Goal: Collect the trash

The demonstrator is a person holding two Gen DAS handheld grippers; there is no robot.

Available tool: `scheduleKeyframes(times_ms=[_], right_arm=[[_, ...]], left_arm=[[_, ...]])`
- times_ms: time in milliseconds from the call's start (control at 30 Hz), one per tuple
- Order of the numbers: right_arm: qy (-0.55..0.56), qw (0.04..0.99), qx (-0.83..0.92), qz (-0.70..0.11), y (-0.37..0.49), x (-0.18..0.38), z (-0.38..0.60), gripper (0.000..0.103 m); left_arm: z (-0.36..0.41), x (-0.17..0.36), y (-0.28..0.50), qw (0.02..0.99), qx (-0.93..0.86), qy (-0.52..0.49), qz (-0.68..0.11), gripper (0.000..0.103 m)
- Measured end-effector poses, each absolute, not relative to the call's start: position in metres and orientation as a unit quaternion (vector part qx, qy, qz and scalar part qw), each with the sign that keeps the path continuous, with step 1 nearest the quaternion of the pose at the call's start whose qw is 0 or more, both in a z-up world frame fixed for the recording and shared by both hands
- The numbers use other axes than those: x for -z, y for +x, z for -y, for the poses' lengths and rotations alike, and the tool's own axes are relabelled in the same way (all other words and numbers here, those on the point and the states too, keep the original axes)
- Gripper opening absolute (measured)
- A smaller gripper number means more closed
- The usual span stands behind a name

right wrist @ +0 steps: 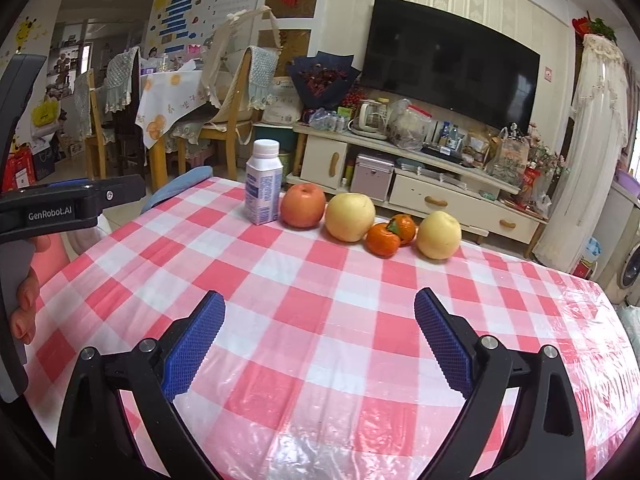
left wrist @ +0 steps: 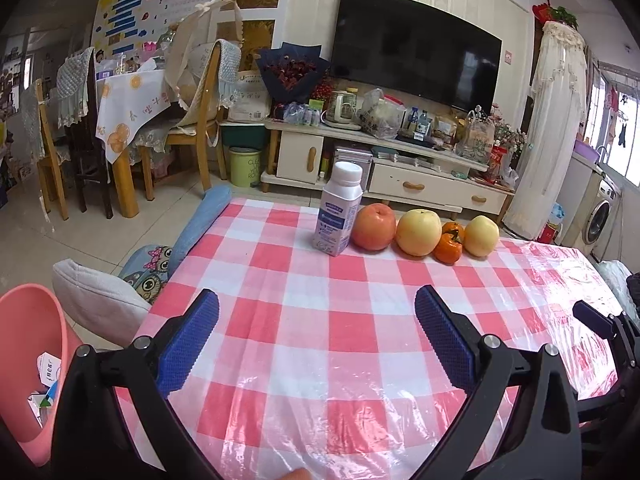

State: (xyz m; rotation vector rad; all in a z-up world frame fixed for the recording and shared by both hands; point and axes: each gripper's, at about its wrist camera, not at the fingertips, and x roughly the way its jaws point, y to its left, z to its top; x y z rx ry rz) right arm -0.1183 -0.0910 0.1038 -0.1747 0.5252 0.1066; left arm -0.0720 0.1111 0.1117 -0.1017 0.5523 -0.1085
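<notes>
The bottle (left wrist: 339, 208) stands up tall at the far edge of the table (left wrist: 280, 320), touching the red apple (left wrist: 374, 226). Both grippers are wide open & empty. It's straight ahead of the left gripper (left wrist: 316, 340), so left looks nearer vs the right gripper (right wrist: 320, 344). Bin (left wrist: 28, 344) sits by the left.

bottle (left wrist: 339, 210) left of fruit (left wrist: 418, 232) (touching), on table (left wrist: 320, 340)

bright, even daylight in both views, source seems window (left wrist: 624, 136) far right of left gripper (left wrist: 316, 336). glare patches on plastic-covered tablecloth (right wrist: 320, 432) just below and right of right gripper (right wrist: 320, 336). shadows soft, faint. strong fisheye bending at edges (black vignette in corners). focus mostly sharp, slight softness in far background.
</notes>
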Motion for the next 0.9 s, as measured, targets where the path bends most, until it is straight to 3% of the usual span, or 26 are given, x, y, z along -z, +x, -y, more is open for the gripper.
scheduleKeyframes(times_ms=[533, 900], right_arm=[[-0.072, 0.98, -0.012, -0.185, -0.137, -0.133, 0.131, 0.096], [-0.02, 0.985, 0.01, -0.169, -0.151, -0.149, 0.171, 0.096]], left_arm=[[-0.058, -0.134, -0.09, 0.964, 0.074, 0.016, -0.257, 0.099], [-0.033, -0.152, -0.107, 0.963, 0.082, -0.01, -0.258, 0.099]])
